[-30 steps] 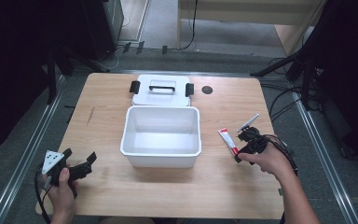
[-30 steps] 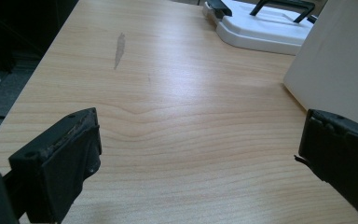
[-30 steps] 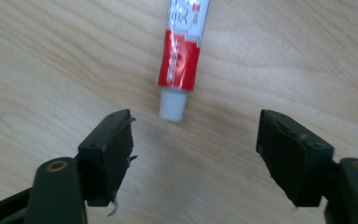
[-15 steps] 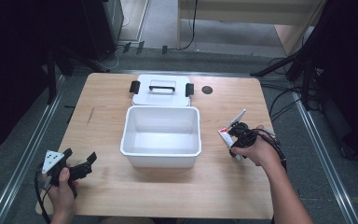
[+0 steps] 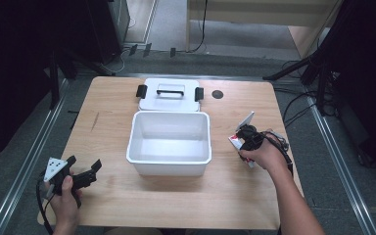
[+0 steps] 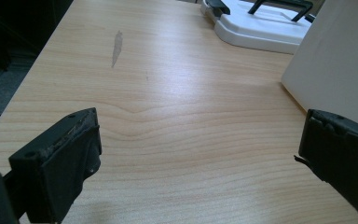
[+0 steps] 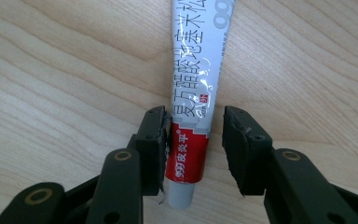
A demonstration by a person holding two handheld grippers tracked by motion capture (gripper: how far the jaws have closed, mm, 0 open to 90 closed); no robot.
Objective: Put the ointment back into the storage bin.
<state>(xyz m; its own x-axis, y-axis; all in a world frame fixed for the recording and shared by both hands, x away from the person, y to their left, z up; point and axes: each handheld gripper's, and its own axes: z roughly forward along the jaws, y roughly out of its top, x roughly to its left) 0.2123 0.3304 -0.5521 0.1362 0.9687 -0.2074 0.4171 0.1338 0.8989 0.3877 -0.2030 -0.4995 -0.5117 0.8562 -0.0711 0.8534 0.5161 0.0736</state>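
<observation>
A red-and-white tube (image 7: 198, 93) with printed characters lies flat on the wooden table (image 5: 107, 122), right of the white box (image 5: 169, 169). My right gripper (image 7: 193, 121) straddles the tube's red end from above. Its left jaw touches the tube, while a gap shows at the right jaw. In the high view the right gripper (image 5: 247, 136) covers most of the tube (image 5: 234, 142). My left gripper (image 5: 84, 165) rests open near the table's front left corner. Bare wood shows between the jaws of the left gripper (image 6: 200, 140).
The white box is open and looks empty. Its lid (image 5: 169, 95) with black clasps and a handle lies flat just behind it. The box wall (image 6: 340, 60) and lid (image 6: 261, 28) stand ahead of the left gripper. A dark round hole (image 5: 218, 94) marks the back right.
My right gripper has moved left and down over the tube, which now sits between its jaws. The left gripper has stayed put.
</observation>
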